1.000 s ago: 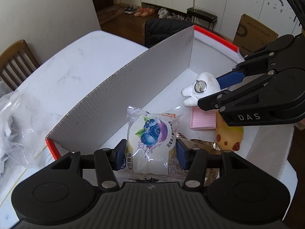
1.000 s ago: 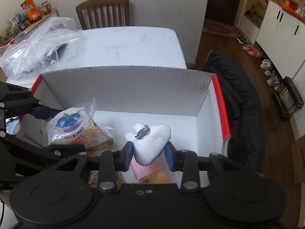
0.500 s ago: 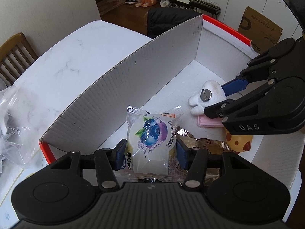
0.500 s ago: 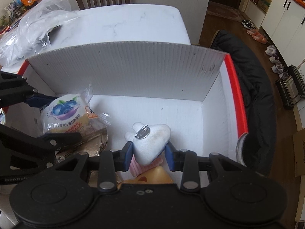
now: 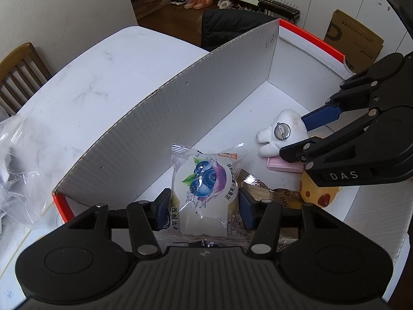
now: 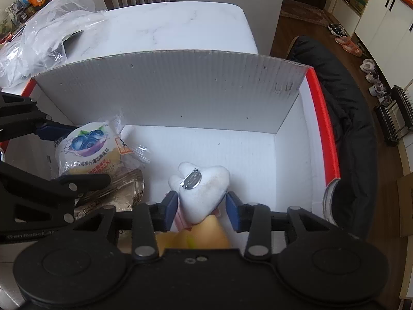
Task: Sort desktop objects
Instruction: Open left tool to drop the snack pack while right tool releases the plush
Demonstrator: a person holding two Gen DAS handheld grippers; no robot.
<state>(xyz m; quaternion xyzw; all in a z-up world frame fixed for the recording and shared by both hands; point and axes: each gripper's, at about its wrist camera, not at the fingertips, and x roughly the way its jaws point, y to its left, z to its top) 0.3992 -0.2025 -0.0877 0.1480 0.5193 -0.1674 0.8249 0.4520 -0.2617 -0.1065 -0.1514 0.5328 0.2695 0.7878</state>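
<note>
Left wrist view: left gripper (image 5: pixel 204 208) points steeply down into a white corrugated box (image 5: pixel 180 118) with red rims, standing on a white marble-pattern table (image 5: pixel 90 77). Its blue pads are closed on both sides of a blueberry snack packet (image 5: pixel 205 191), held about half open by the packet's width; the packet's lower end is hidden behind the gripper body. A brown foil wrapper (image 5: pixel 273 193) lies just right of the packet, partly covered, print unreadable. At right, the right gripper (image 5: pixel 296 139) reaches in; its near finger crosses a pink flat item (image 5: pixel 281 165) and a yellow toy with red spots (image 5: pixel 317 196), so neither shape is complete. A white plush brooch (image 5: pixel 281 134) with a round metal pin sits between its fingers. Crumpled clear plastic bag (image 5: pixel 18 170) is cut off at the left edge. Right wrist view: right gripper (image 6: pixel 202 208) has jaws opening; the white plush brooch (image 6: pixel 204 191) is between the pads, a gap visible at the right pad, left pad close or touching, hard to tell. It rests low in the box (image 6: pixel 167 93), near side, above a pink item and a yellow shape mostly hidden under the gripper. The blueberry packet (image 6: pixel 87 152) sits at left in the left gripper (image 6: pixel 74 155), whose body is cut off by the frame.
</note>
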